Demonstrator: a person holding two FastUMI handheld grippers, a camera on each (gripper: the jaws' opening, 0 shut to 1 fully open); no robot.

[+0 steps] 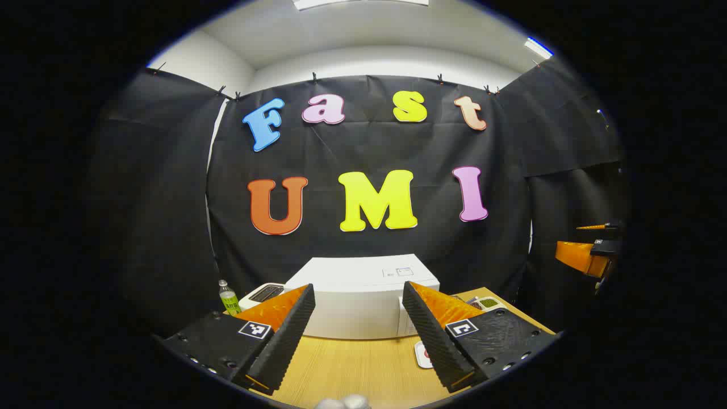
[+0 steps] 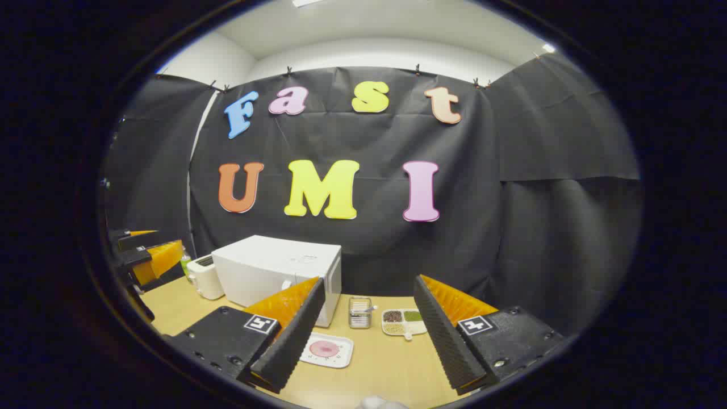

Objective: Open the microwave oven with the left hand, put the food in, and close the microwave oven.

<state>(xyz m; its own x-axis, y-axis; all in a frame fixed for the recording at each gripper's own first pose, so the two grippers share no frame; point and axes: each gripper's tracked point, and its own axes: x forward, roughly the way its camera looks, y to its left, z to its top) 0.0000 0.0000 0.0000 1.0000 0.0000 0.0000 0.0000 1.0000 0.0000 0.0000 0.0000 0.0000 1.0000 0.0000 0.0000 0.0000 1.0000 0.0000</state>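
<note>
Light wood bench (image 2: 392, 363), black cloth walls. White microwave (image 2: 278, 267) shut, toaster (image 2: 203, 277) beside it, food plate (image 2: 326, 349) in front. Both grippers' (image 1: 358, 318) (image 2: 369, 326) fingers apart, holding nothing.

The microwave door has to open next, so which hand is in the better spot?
Left, probably. The left hand-held gripper faces the closed microwave straight ahead with open jaws. The right hand-held gripper sits off to the side, nearer the food plate.
</note>
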